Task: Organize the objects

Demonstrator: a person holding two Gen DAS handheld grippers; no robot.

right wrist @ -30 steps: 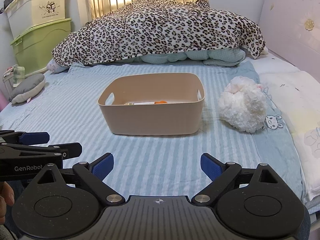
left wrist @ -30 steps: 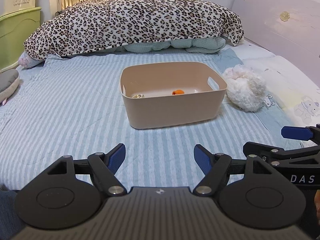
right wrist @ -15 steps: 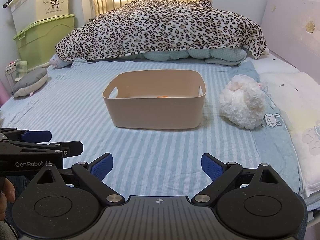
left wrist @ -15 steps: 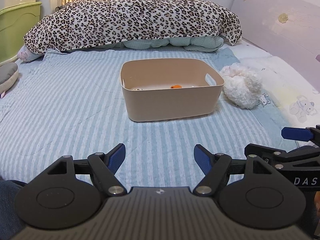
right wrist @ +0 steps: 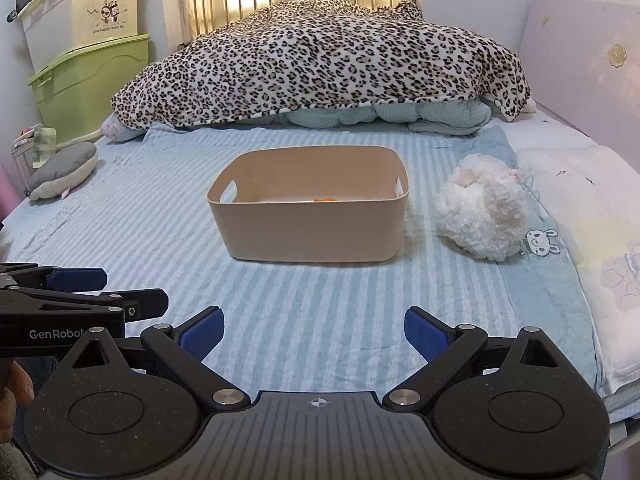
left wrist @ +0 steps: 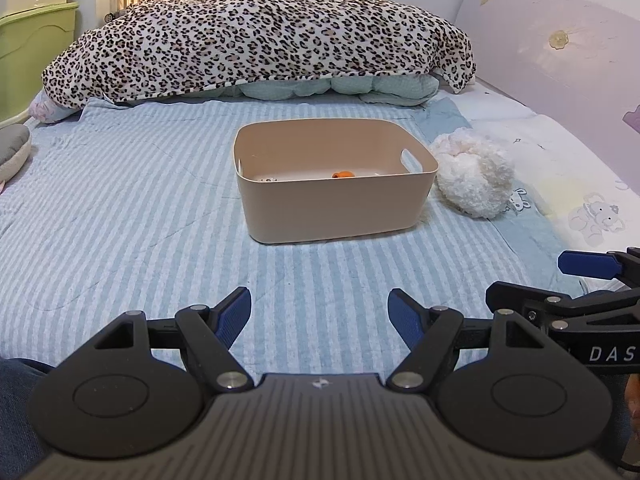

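A beige plastic bin [left wrist: 336, 210] [right wrist: 310, 226] stands in the middle of the blue striped bed. A small orange object [left wrist: 343, 175] [right wrist: 325, 200] lies on its floor, with another small item [left wrist: 268, 179] near its left wall. A white fluffy toy [left wrist: 474, 176] [right wrist: 482, 208] lies on the bed just right of the bin. My left gripper [left wrist: 319, 310] is open and empty, low over the bed in front of the bin. My right gripper [right wrist: 313, 330] is open and empty beside it, and it shows in the left wrist view [left wrist: 560, 284].
A leopard-print blanket [left wrist: 256, 36] [right wrist: 320, 60] is heaped over teal bedding behind the bin. A grey cushion [right wrist: 64, 170] lies at the bed's left edge. Green and cream storage boxes [right wrist: 88, 60] stand at the left. A pink headboard [left wrist: 560, 48] runs along the right.
Both grippers have drawn back from the bin and risen a little; the bin looks smaller and farther away. Both stayed open and empty.
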